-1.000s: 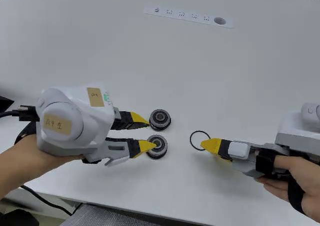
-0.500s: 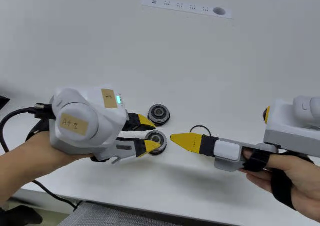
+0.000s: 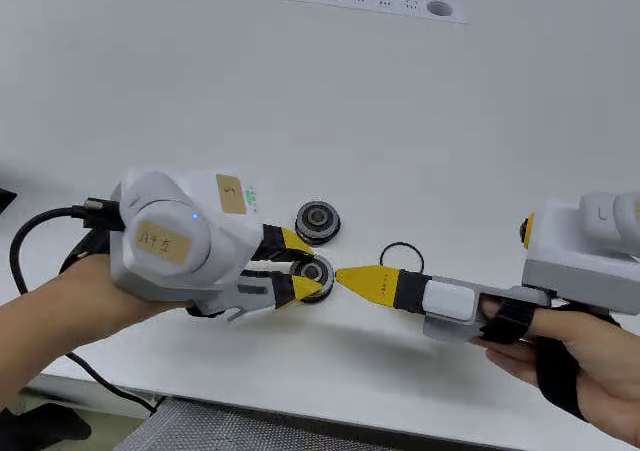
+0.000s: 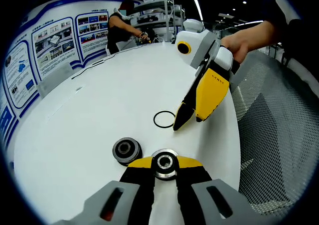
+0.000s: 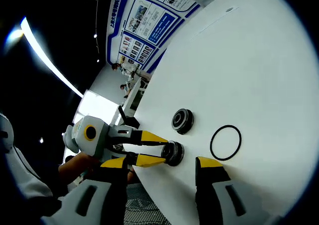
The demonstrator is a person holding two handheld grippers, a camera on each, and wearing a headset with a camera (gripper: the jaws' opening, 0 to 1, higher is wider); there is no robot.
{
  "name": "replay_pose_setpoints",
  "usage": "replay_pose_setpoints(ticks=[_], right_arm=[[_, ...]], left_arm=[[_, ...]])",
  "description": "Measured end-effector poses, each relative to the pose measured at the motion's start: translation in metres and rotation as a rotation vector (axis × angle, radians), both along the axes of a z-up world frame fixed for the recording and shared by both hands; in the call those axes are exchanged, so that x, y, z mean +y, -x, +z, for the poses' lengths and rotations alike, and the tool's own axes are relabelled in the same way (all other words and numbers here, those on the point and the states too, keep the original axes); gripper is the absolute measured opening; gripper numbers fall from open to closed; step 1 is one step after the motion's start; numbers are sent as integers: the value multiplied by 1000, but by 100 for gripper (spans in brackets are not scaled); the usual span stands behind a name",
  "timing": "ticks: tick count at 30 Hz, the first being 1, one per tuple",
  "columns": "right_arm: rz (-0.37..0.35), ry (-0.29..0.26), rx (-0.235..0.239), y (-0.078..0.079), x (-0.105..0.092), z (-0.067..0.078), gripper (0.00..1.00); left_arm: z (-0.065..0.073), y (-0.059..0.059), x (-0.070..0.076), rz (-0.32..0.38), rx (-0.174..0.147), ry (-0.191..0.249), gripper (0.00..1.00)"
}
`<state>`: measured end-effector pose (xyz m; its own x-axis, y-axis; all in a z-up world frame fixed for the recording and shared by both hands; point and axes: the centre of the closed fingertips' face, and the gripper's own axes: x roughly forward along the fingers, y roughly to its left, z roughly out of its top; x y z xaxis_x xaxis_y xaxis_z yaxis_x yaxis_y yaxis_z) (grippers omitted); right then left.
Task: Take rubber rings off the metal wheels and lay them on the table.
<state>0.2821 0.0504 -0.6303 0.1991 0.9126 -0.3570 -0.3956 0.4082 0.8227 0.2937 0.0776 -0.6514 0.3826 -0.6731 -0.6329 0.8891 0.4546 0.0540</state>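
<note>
Head view, centre frame — left tool [image 3: 305,265] pinched a metal wheel [image 3: 317,272]; right tool [image 3: 345,274] spread, tips just beside it. Rubber ring [image 3: 401,257] lay flat on the counter [image 3: 200,91], centre-right.

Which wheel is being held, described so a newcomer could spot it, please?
On the white table, two metal wheels lie by a loose black ring. It is the nearer wheel, clamped between the left gripper's yellow jaws; the other wheel lies free.
</note>
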Motion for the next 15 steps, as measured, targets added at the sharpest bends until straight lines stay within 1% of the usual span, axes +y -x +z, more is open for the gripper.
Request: replay_pose_setpoints(ticks=[8, 11, 12, 15], right_arm=[[12, -10, 4, 1, 5, 0, 56], [18, -18, 8, 2, 8, 0, 56], [23, -22, 6, 2, 9, 1, 56], [32, -28, 5, 3, 13, 2, 57]], left_arm=[[-1, 2, 0, 1, 11, 2, 15], [-3, 2, 2, 5, 18, -6, 14], [-3, 1, 0, 4, 17, 0, 14], [-3, 2, 0, -2, 14, -5, 14]])
